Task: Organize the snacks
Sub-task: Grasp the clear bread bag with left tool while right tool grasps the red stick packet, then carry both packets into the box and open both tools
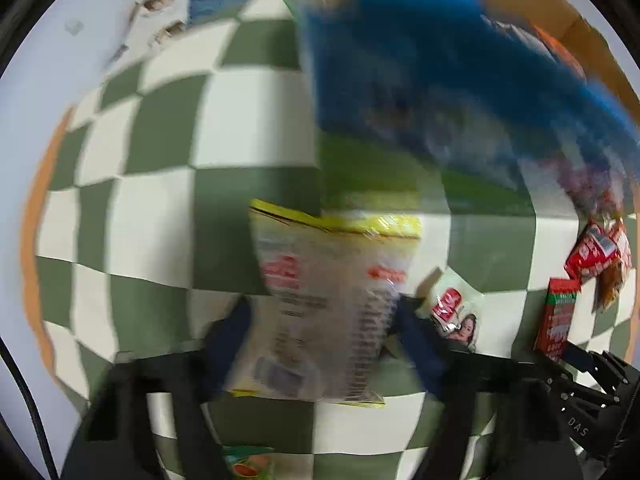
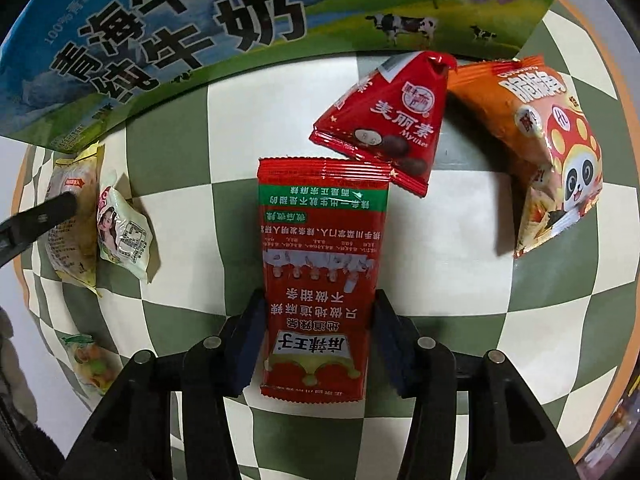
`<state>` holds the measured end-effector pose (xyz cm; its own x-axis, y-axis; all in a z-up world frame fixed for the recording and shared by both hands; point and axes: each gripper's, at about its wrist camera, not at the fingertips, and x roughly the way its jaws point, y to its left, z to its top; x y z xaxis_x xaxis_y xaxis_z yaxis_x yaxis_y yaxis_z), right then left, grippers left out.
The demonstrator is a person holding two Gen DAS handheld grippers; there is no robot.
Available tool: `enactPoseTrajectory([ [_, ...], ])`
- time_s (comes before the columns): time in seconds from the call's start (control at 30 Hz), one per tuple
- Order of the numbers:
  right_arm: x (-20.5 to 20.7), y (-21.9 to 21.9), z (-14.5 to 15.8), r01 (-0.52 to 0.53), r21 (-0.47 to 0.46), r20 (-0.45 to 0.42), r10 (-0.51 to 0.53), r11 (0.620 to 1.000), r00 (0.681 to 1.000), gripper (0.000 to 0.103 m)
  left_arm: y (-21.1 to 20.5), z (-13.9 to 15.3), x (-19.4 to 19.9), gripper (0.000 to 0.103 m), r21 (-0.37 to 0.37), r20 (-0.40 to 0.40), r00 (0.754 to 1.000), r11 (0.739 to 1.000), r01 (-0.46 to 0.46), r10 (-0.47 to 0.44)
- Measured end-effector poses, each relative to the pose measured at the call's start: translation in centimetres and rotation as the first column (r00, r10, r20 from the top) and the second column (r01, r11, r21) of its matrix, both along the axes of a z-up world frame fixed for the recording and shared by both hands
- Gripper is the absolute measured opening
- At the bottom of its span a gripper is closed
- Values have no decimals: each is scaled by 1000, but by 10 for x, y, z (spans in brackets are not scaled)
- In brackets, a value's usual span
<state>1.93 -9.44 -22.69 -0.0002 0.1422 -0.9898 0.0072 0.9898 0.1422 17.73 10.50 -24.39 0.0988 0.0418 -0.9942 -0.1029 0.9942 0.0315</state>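
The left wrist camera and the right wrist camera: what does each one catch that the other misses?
Only the left wrist view shows the left tongs around a blurred yellow-edged clear packet, and a cardboard box interior behind the milk carton.

Only the right wrist view shows the right tongs straddling a red spicy-strip packet, plus an orange panda snack bag.

Both show the checkered green-and-white cloth, the blue milk carton and the small pale packet with a woman's face.

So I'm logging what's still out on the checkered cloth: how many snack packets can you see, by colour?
Red: 2, the long red packet between the right tongs and the triangular red packet
Orange: 1, the panda bag
Pale yellow: 2, the yellow-edged packet and the portrait packet
Fruit-print: 1, the fruit packet
Total: 6
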Motion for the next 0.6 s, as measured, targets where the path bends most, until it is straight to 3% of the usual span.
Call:
enactPoseTrajectory([
  [0.17,18,-20,7,-18,37,-44,19,999,999,54,3,-8,-26,42,-61,-48,997,996,-59,56],
  [0.4,-6,-30,-1,-67,82,-112,76,994,991,54,-7,-21,-90,42,-147,-148,983,981,-129,107],
  [0.6,-5,-39,-11,-12,123,-155,31,992,987,69,-6,-52,-92,45,-162,-185,975,975,-151,120],
])
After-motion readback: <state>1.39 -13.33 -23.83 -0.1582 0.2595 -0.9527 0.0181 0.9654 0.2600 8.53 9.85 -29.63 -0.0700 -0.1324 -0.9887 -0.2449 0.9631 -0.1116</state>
